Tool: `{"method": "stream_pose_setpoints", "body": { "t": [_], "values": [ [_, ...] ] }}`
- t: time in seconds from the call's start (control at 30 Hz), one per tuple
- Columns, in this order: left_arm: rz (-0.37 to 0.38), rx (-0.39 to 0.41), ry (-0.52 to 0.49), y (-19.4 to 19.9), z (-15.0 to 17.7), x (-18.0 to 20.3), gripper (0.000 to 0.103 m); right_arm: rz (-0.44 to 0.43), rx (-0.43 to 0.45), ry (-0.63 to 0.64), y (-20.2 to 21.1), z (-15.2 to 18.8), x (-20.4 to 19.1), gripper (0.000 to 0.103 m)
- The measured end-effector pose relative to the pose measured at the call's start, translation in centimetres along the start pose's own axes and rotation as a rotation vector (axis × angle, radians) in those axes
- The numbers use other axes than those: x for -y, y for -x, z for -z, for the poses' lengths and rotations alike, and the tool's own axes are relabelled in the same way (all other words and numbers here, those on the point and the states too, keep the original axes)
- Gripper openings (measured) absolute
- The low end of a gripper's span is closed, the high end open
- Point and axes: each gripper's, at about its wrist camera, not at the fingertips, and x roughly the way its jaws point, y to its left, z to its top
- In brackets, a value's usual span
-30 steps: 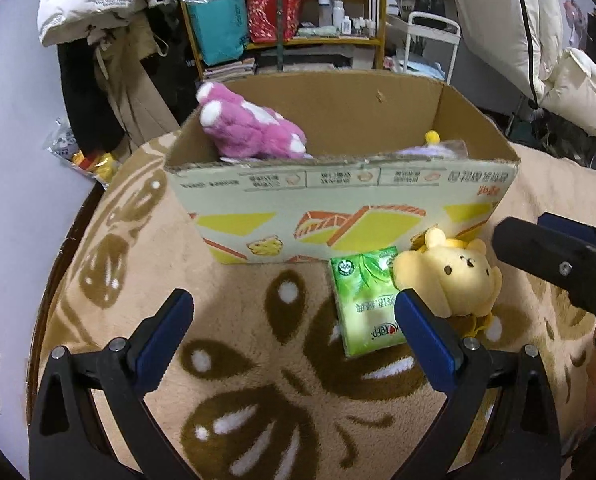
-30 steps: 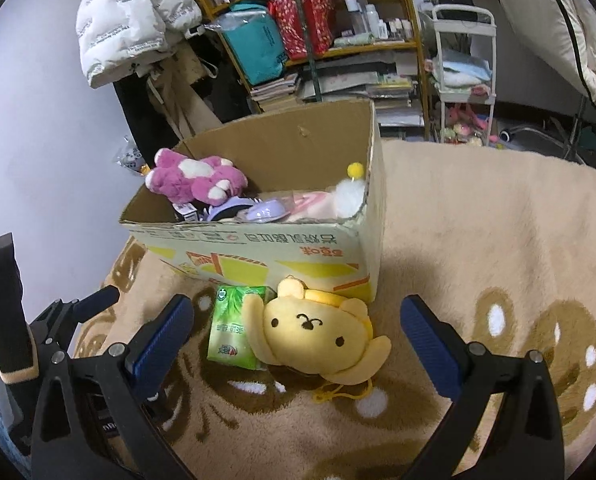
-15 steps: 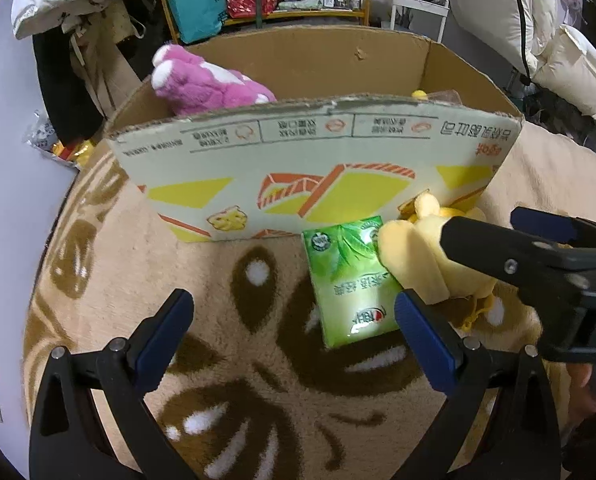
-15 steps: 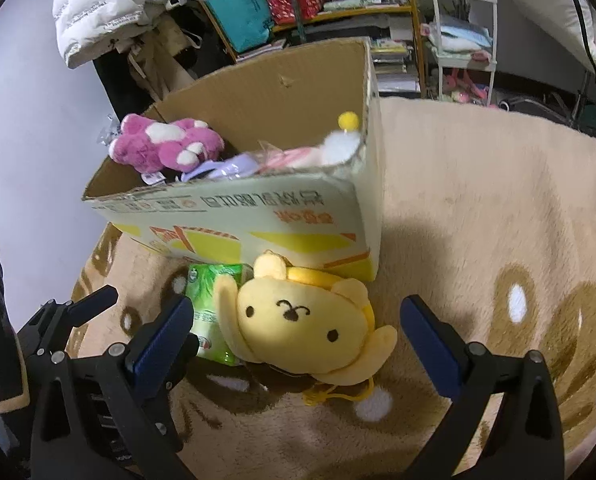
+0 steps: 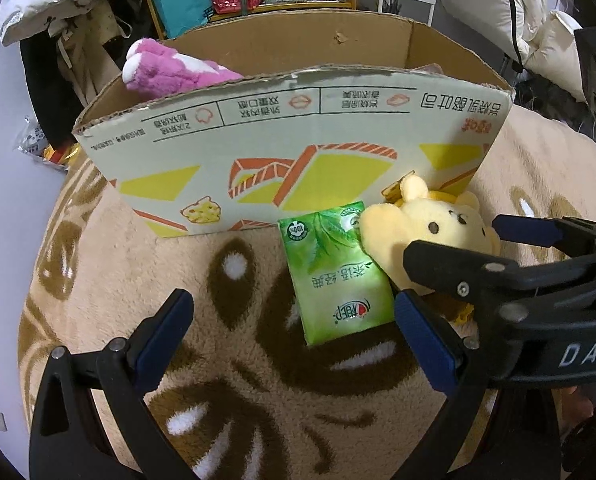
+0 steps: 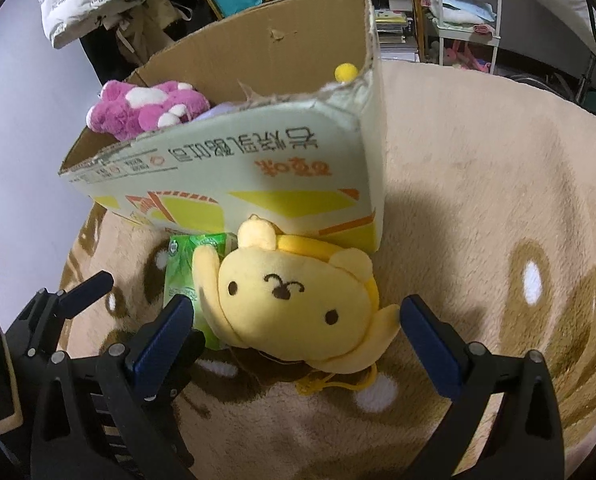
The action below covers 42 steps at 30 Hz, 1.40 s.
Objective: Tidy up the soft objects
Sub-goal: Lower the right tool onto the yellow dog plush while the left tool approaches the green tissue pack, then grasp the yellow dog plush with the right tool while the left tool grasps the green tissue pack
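Straddling the yellow plush (image 6: pixel 298 304) at frame centre, right gripper (image 6: pixel 294 332) spread wide, nothing held yet. Lying on the rug (image 6: pixel 477 208) against the cardboard box (image 6: pixel 258 184), partly over the green tissue pack (image 5: pixel 333 272). Probably light and squashy; best pinched across the stuffed head. Left gripper (image 5: pixel 294 332) also wide apart, empty.

Both the left gripper (image 5: pixel 294 326) and right gripper (image 6: pixel 296 330) hold their jaws wide apart, angled downward, close together
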Motion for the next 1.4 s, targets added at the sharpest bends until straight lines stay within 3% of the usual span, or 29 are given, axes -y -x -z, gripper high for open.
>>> {"method": "stream_pose_setpoints", "body": {
  "t": [0.3, 0.77, 0.93, 1.27, 1.4],
  "values": [
    [-0.002, -0.032, -0.009, -1.1, -0.2, 0.4, 0.1, 0.057, -0.014, 0.015, -0.9, 0.1, 0.1, 0.103],
    [0.034, -0.058, 0.027, -2.1, -0.2, 0.7, 0.1, 0.034, -0.029, 0.007, -1.5, 0.5, -0.3, 0.102],
    [0.033, -0.066, 0.032, -2.6, -0.2, 0.5, 0.1, 0.024, -0.03, 0.014, -1.7, 0.6, -0.4, 0.095],
    [0.081, -0.089, 0.077, -4.1, 0.8, -0.4, 0.099, 0.028, -0.007, 0.017, -1.1, 0.5, -0.6, 0.092],
    [0.12, -0.101, 0.106, -4.6, 1.3, -1.4, 0.091, 0.032, 0.002, 0.022, -0.8, 0.4, -0.6, 0.092]
  ]
}}
